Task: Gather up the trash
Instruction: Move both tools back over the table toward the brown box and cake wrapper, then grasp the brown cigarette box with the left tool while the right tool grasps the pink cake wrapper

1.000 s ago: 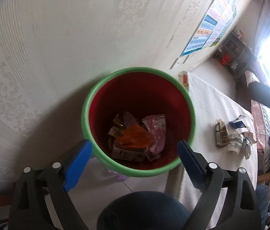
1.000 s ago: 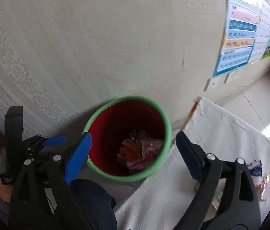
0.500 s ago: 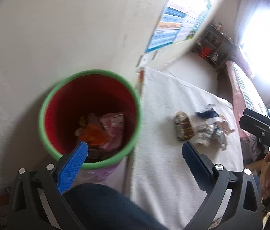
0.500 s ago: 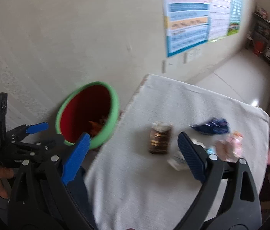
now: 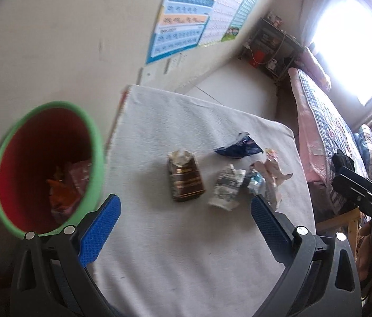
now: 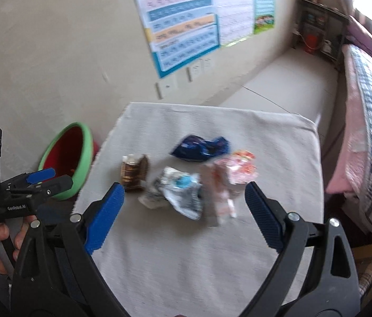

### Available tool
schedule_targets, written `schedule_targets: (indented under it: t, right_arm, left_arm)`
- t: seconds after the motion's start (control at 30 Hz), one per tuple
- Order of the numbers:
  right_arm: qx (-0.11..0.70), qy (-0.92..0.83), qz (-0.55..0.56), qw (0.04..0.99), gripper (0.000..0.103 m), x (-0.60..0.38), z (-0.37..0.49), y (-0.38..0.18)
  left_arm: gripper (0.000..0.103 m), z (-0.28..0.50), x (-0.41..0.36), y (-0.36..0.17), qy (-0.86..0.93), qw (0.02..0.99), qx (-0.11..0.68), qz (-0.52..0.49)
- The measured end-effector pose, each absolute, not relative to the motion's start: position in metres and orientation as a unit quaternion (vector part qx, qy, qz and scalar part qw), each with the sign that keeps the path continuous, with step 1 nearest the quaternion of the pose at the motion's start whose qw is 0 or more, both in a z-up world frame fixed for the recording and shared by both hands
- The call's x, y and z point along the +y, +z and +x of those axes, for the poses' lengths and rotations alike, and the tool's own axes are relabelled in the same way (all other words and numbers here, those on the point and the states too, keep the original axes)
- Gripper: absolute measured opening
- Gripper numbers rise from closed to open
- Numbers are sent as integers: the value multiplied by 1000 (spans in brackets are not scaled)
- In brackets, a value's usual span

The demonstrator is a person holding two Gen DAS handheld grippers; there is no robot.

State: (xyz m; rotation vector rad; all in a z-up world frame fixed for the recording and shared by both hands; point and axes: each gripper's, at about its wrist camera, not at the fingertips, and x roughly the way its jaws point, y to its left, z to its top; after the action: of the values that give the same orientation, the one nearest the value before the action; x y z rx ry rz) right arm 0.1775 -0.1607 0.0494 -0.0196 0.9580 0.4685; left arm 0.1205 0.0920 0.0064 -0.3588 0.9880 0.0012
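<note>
Both grippers swung from bin [image 5: 46,166] to table [image 6: 212,251], left gripper [image 5: 186,219] and right gripper [image 6: 184,206] spread empty, wrappers [image 6: 183,192] mid-cloth, near edge bare.

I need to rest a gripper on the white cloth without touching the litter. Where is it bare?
Bare: the near half of the white cloth-covered table, below the litter; the far strip behind the blue wrapper; and the left margin between the brown packet and the green-rimmed red bin. Crowded: the middle-right, around the crumpled silver wrapper and pink wrapper.
</note>
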Motion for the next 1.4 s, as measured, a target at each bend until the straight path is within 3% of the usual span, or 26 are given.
schedule_targets:
  t: [0.4,0.87,1.03,1.13,1.2,1.23,1.27,1.4]
  right_arm:
    - [473,201,9,858,91,-192,212,19]
    - [515,194,-13,835,89,-182,250,-50]
    - [523,195,-12,829,78,-183,261,-65]
    - [531,202,-11,823,71,-182,264,-73]
    - [534,206,-10,820,60,-182,264,-77]
    - [536,207,-10,818,50,-182,264,-79]
    - [537,210,-10,817,45,-182,263,-81]
    - [530,218,-9,819,37,-185,259,-79]
  left_arm:
    - [95,173,64,-11,11,855,498,-148]
    - [95,211,69,-81,58,814,564,-126]
    - [93,223,70,-92,67,810,572,-114]
    - [84,227,65,-98,61,806,579,-103]
    - [78,230,62,-102,57,803,584,-102]
    - [75,231,61,-104,55,801,587,-102]
    - [66,231,60,-106,53,800,590,-102]
    - [51,230,59,-108,48,801,587,-103]
